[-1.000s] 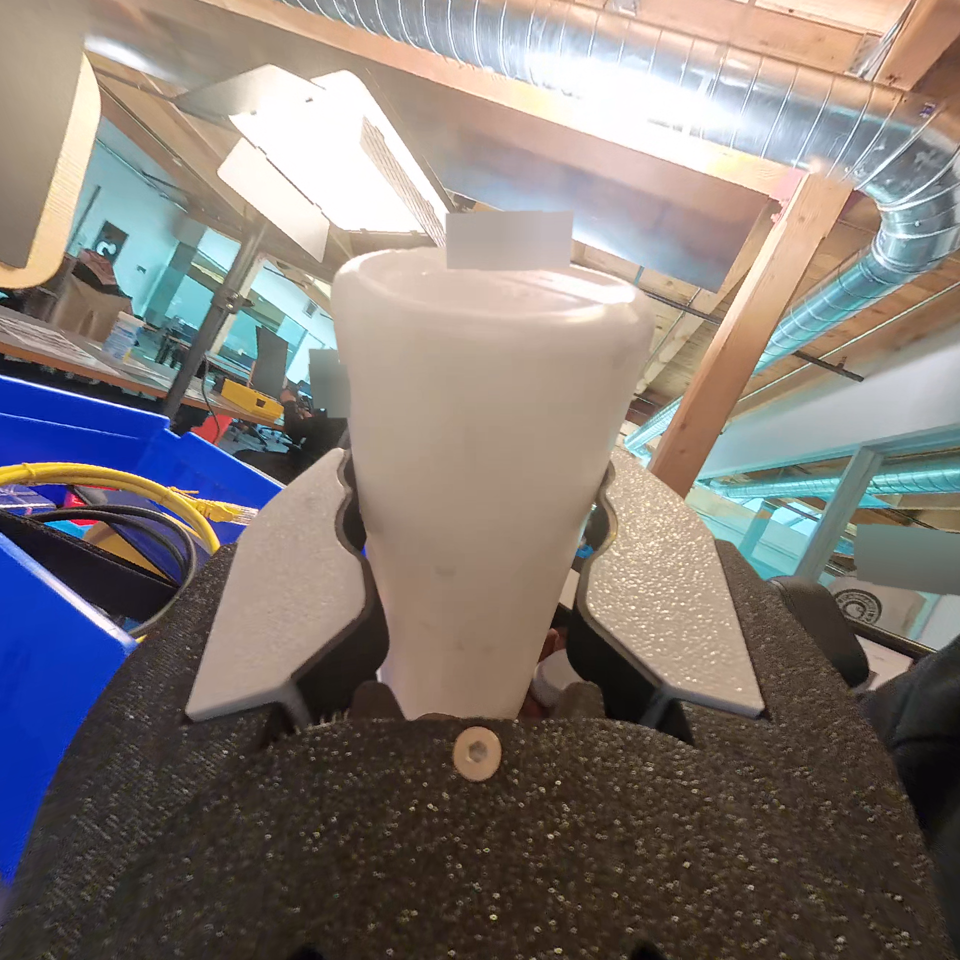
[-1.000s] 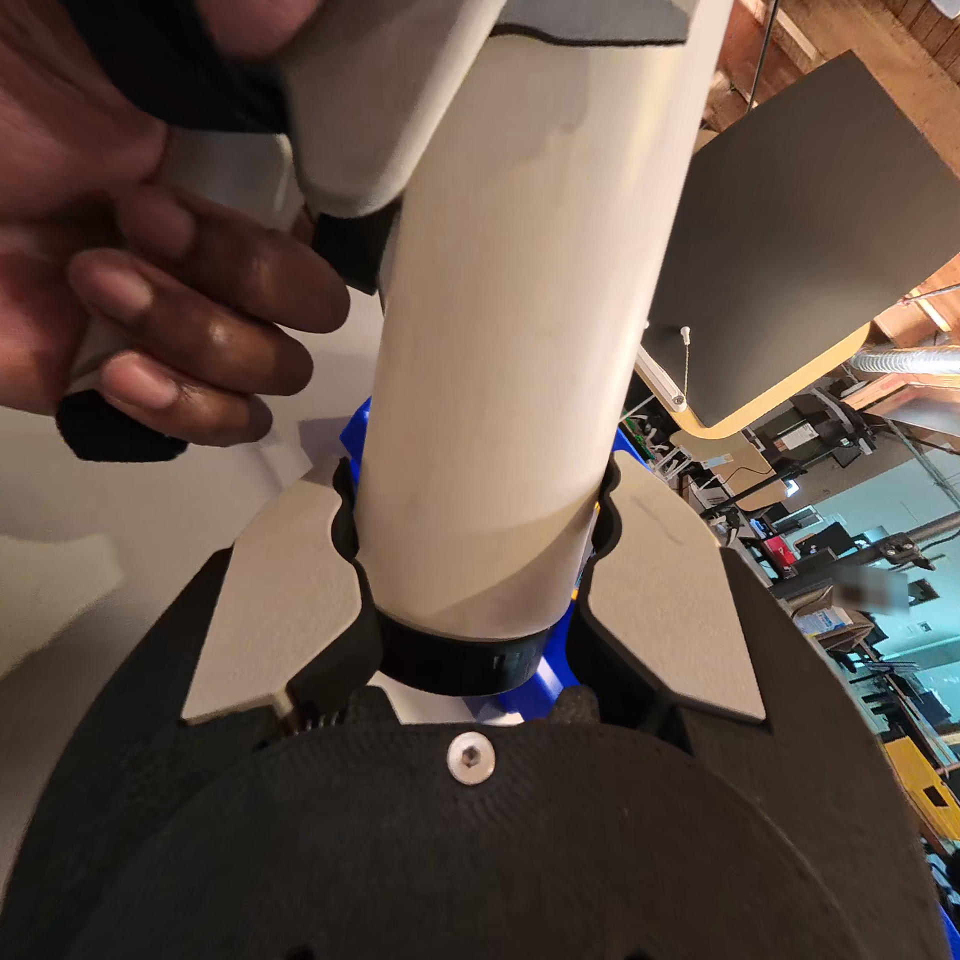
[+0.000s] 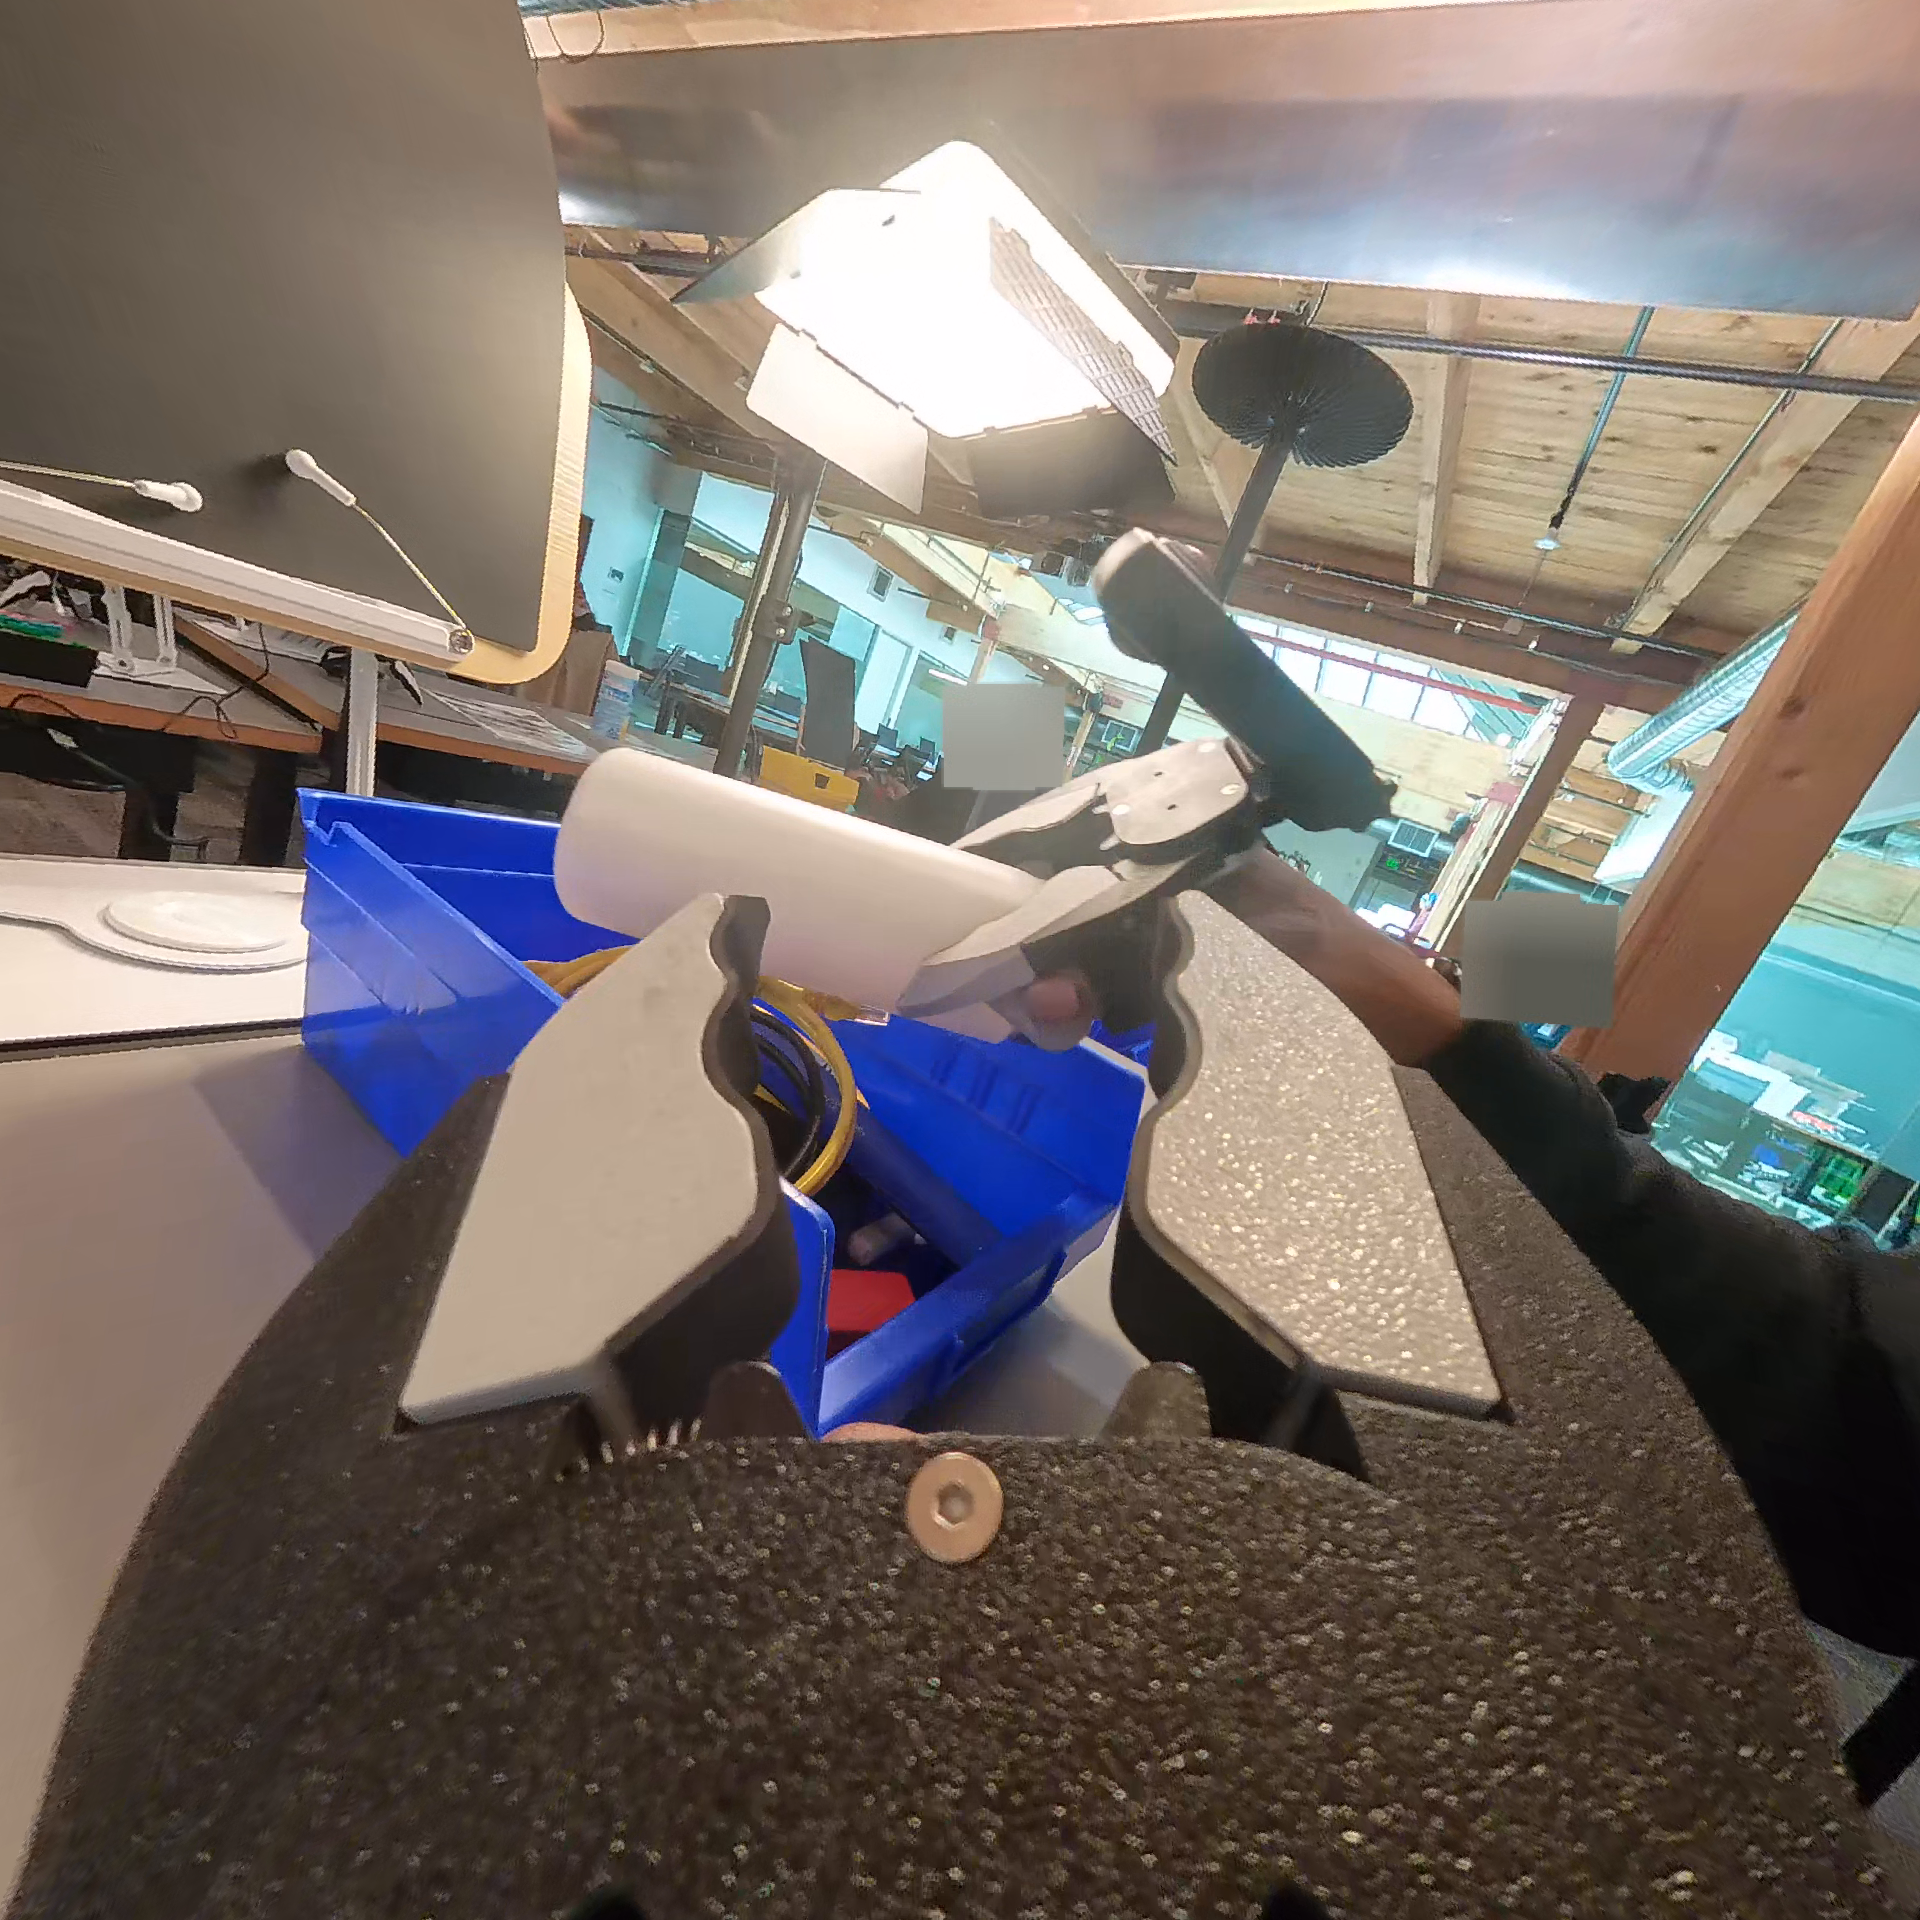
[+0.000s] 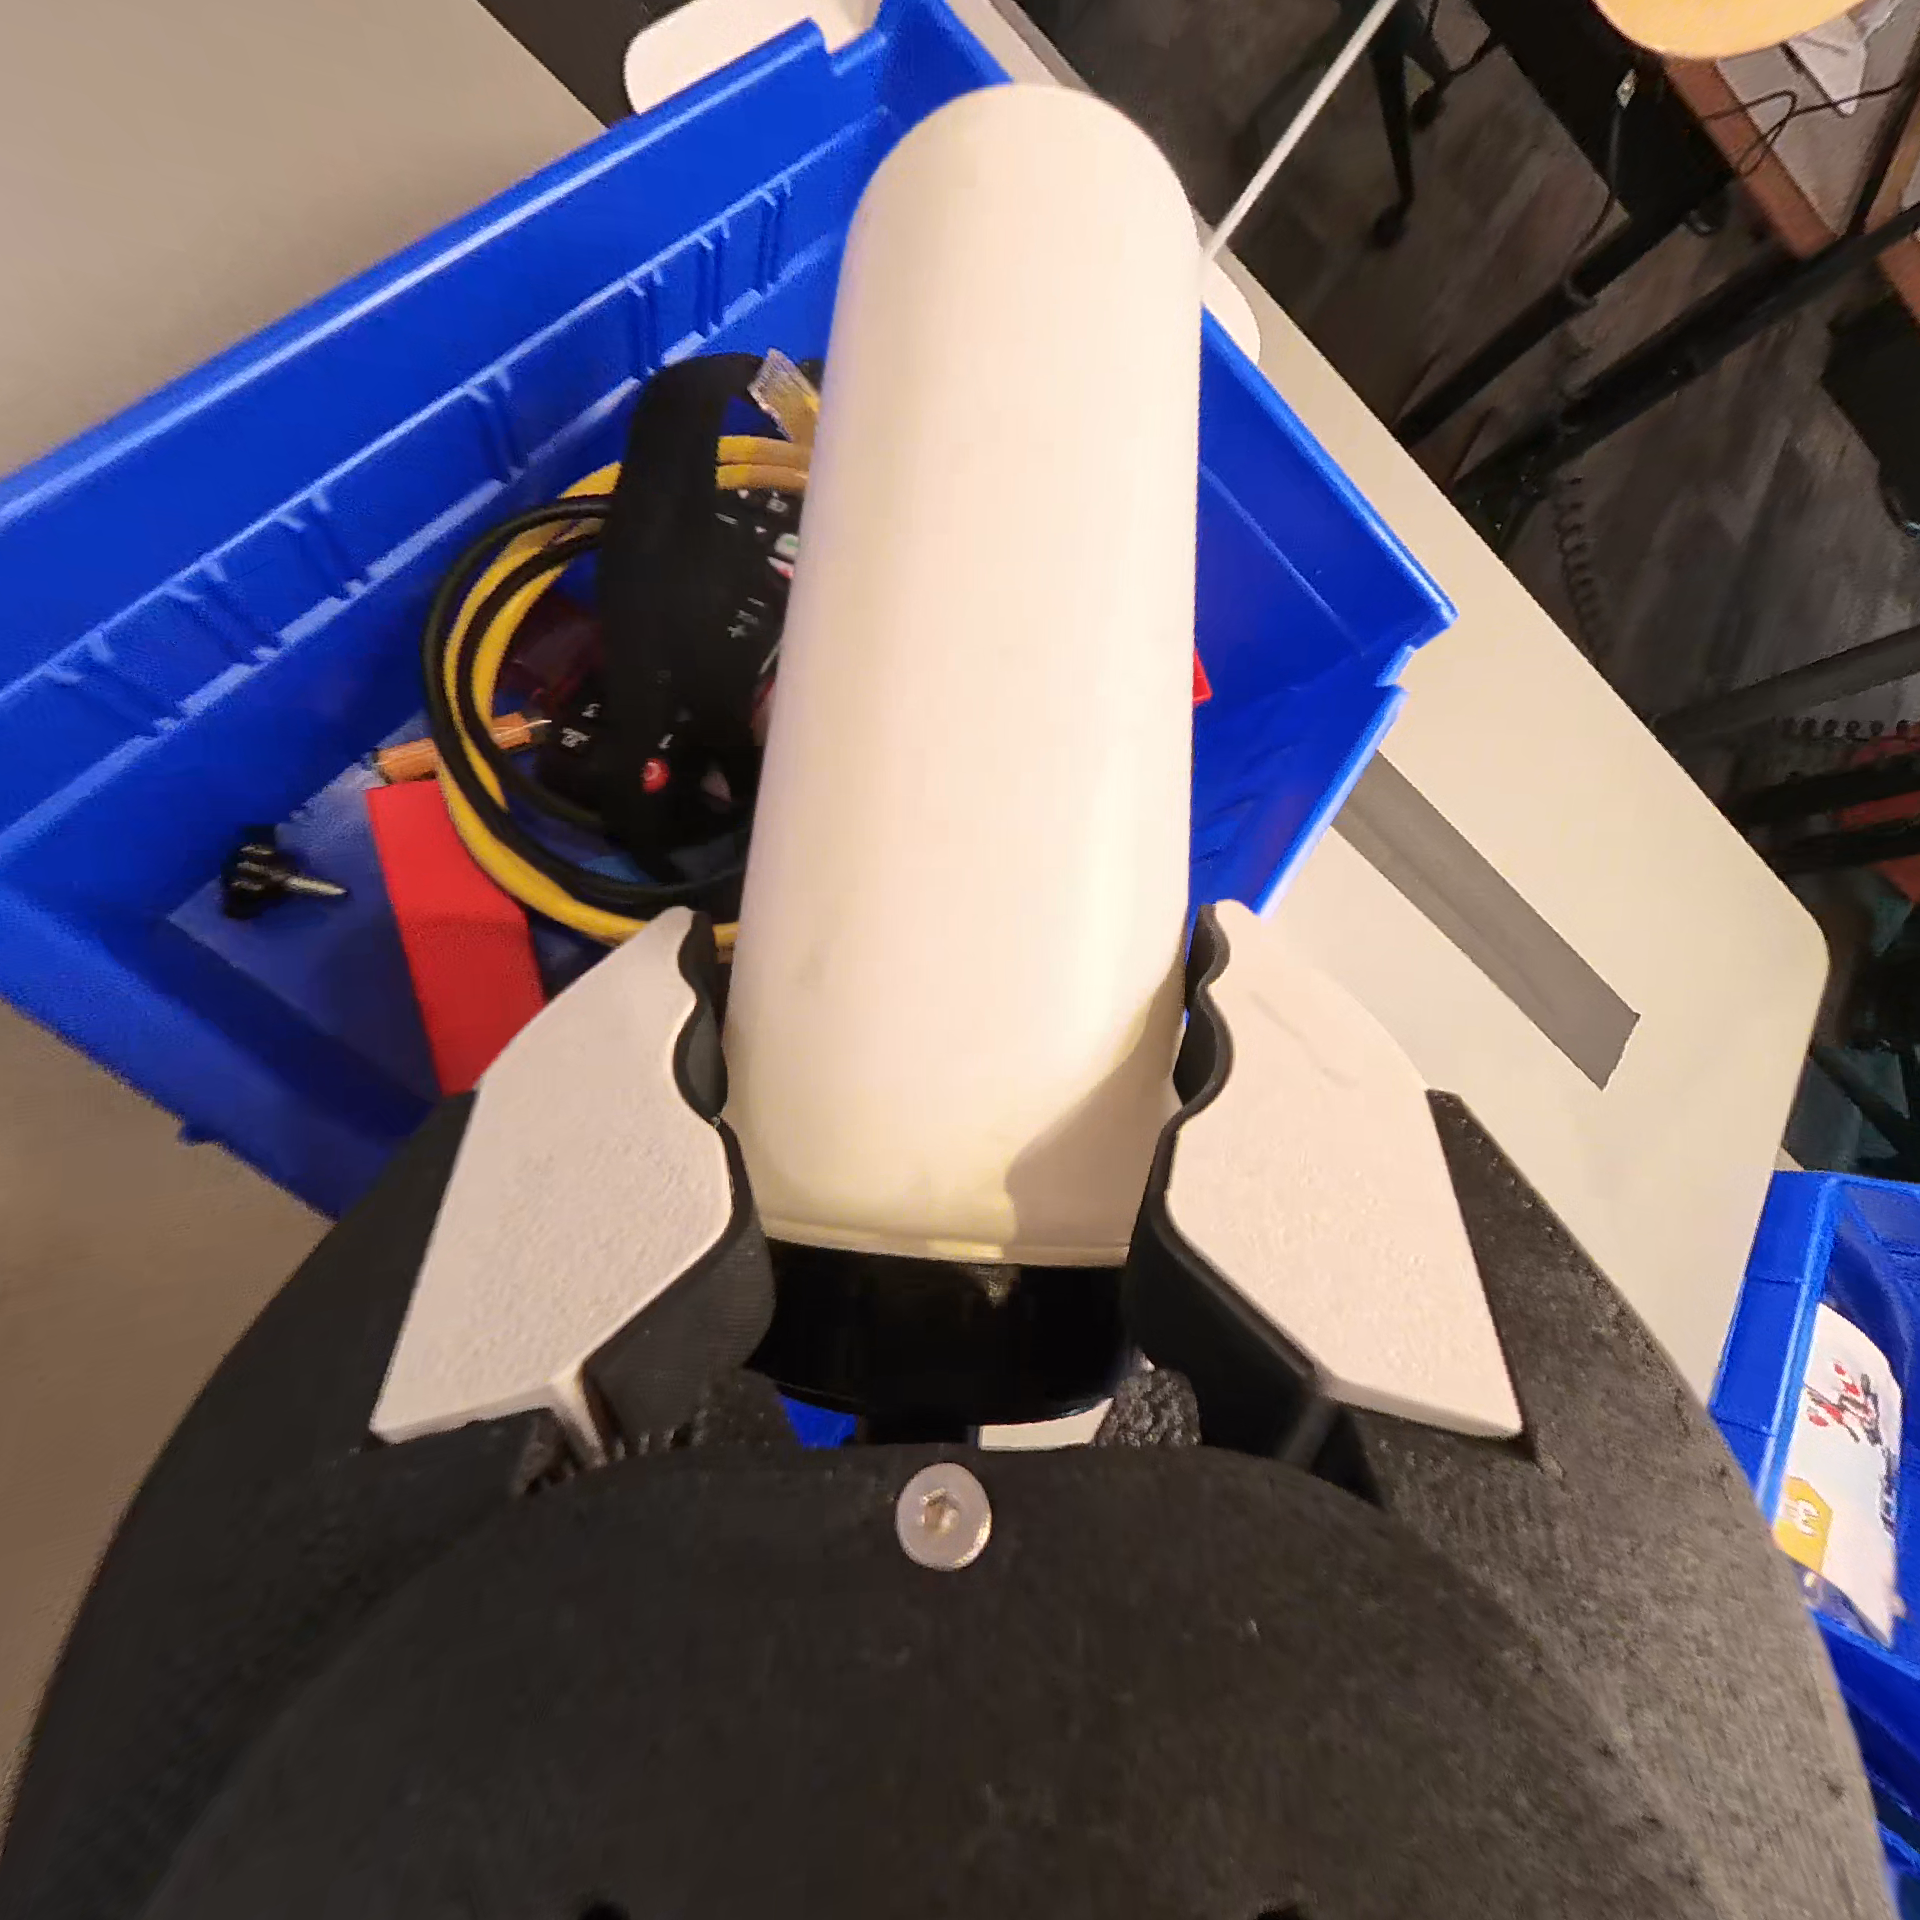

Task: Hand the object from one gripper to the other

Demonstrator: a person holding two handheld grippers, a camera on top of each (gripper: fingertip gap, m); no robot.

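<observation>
The object is a white bottle with a black cap at its base. My right gripper is shut on it near the cap end and holds it above a blue bin. In the left wrist view the bottle lies slanted in the air, held by the right gripper with a person's hand behind it. My left gripper is open and empty, a little in front of and below the bottle.
The blue bin on the grey table holds a yellow cable, a black remote and a red block. A second blue bin is at the right. A lamp panel hangs overhead.
My left gripper has let go of the bottle, opened and drawn back. The right gripper keeps the bottle and has swung it over the blue bin.
</observation>
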